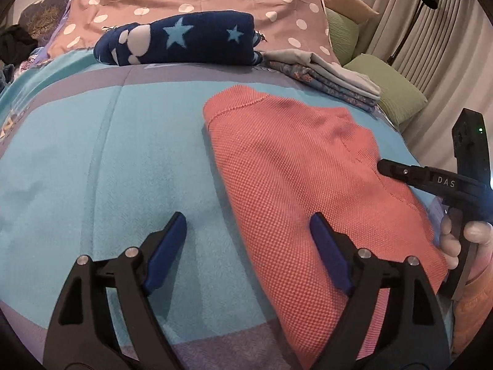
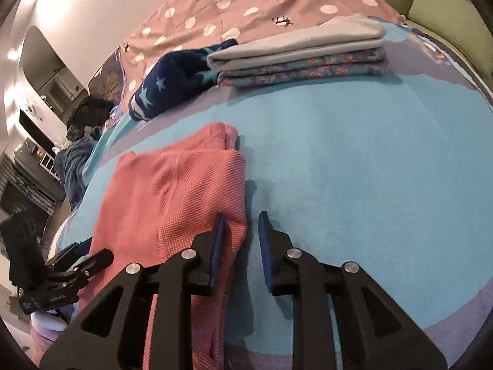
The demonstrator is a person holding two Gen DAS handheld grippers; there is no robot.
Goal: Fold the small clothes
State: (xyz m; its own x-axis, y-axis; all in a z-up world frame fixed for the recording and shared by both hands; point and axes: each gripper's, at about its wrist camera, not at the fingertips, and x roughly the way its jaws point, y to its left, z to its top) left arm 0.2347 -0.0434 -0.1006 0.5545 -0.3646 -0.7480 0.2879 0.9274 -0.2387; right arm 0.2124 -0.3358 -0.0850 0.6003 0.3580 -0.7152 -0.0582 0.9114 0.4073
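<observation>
Left wrist view: the left gripper (image 1: 248, 231) stands wide open above the bed, with nothing held; its right finger hangs over the near left edge of the coral knit garment (image 1: 308, 166) and its left finger over the bare turquoise blanket (image 1: 107, 154). The garment lies flat and partly folded on the blanket, toward the near edge of the bed. In the right wrist view, the right gripper (image 2: 240, 228) shows a narrow gap between its blue pads; the near right corner of the garment (image 2: 172, 191) lies under or against the left pad, and whether that pad presses the fabric cannot be told; the right pad stands over bare blanket. A finished stack of folded clothes (image 2: 295, 55) and a navy star-patterned item (image 2: 172, 77) lie well apart at the far side of the bed. Risks, as judged from this position: if the left gripper closes with one finger off the garment, it can pinch the blanket together with the knit and drag the bedding during the fold. If the right gripper catches only the top layer at the corner, the lower layers can slide and the existing fold can open. Uneven lift between the two grippers would skew the fold line. The loose knit may also snag on a pad edge.
</observation>
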